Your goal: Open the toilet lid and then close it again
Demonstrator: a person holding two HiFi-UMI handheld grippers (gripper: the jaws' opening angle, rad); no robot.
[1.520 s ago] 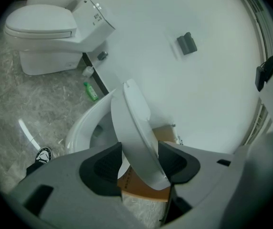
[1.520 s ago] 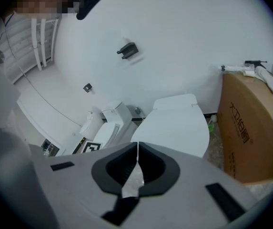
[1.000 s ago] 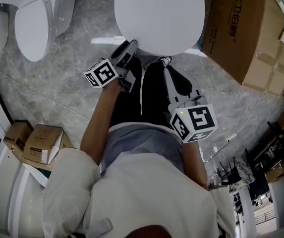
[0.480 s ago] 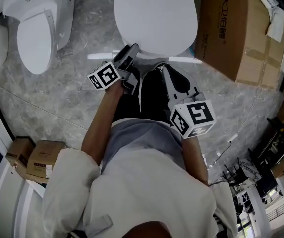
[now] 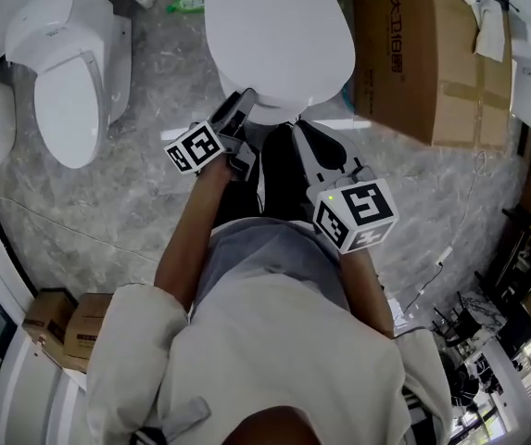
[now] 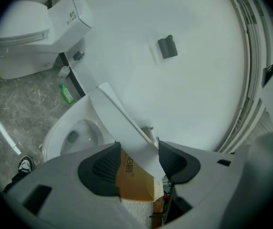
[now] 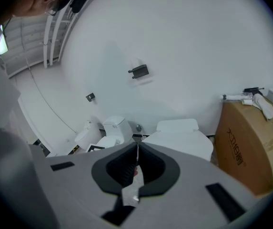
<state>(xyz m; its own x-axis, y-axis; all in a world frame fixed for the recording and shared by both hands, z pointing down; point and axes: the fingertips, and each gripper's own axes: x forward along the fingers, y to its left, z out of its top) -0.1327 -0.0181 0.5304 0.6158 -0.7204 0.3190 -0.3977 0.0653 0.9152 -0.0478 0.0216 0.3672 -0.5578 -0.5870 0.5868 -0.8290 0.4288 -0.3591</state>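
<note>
**Grey marble floor, lid pinched at its front rim**

Head view: on veined grey marble, the toilet lid lies straight ahead of the person, a cardboard box just to its right and a second toilet well off to the left. The left gripper reaches to the lid's near edge. The right gripper hangs back beside it, clear of the lid.

Left gripper view: the lid stands partly raised and tilted, with the bowl open to view beneath it. The jaws are clamped on the lid's front rim, out at their tips. I judge the lid a stiff, light, glossy plastic shell that turns on its rear hinge. It is slick enough to slide out, so this front rim is the place to hold it, with a deep bite.

Right gripper view: the jaws are pressed together on nothing, pointing toward the toilet.
</note>
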